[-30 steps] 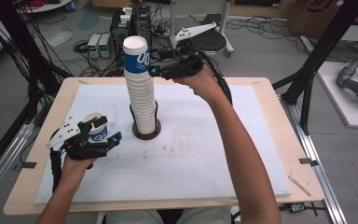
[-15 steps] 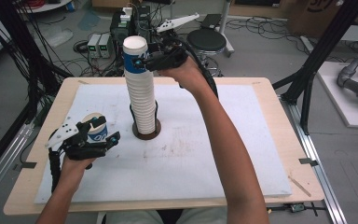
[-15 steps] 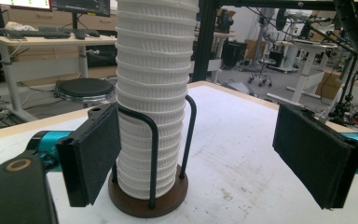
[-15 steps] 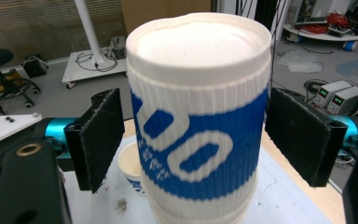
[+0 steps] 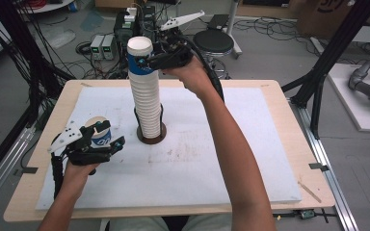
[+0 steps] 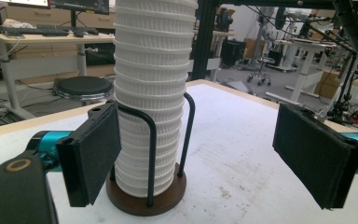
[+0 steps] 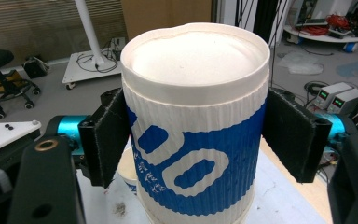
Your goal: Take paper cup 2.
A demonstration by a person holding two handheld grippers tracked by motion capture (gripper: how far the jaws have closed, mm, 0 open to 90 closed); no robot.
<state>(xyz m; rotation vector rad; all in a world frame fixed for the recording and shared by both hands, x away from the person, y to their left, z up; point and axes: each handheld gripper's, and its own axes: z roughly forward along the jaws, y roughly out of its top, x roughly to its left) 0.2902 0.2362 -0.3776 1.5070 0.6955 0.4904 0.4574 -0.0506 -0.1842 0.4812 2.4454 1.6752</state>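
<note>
My right tongs are clamped on the top cup of the stack, left tongs released beside it; yanking sideways could topple it.

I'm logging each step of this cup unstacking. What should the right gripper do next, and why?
Probably lift straight up. The right gripper has just been closing, its fingers now pressing the top cup of the stack, which still sits nested.
</note>
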